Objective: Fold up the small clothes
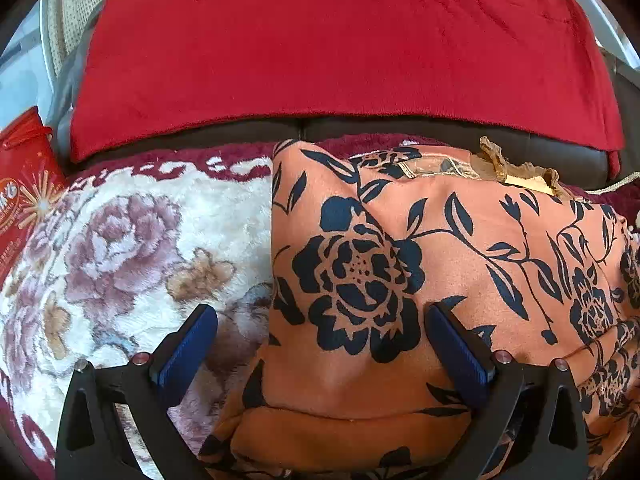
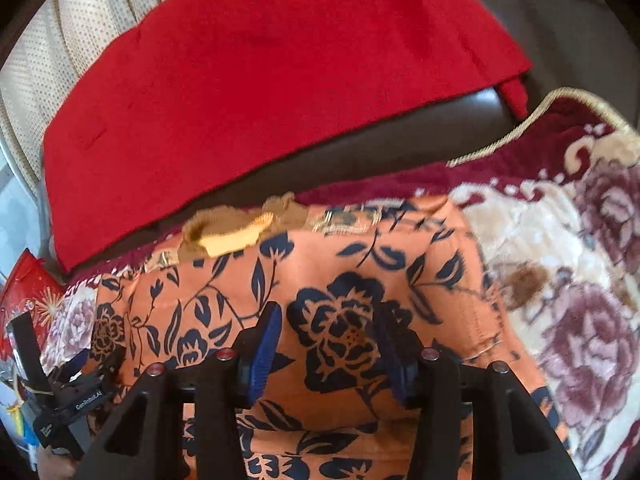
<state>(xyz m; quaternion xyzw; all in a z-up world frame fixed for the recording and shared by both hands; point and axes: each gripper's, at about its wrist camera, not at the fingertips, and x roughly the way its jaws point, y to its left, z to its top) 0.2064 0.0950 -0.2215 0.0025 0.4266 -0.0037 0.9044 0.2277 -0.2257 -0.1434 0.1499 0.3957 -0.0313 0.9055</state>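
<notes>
Left gripper (image 1: 320,344): jaws wide apart, empty, over orange dress (image 1: 400,280).
Right gripper (image 2: 330,340): half open, holding nothing.
Around: red blanket (image 1: 320,48), flowered rug (image 1: 132,248).

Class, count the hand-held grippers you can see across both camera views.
2. The left hand-held gripper sits over the left edge of the orange flowered garment; it also shows at the right view's lower left. The right hand-held gripper hangs over the garment's middle.
</notes>
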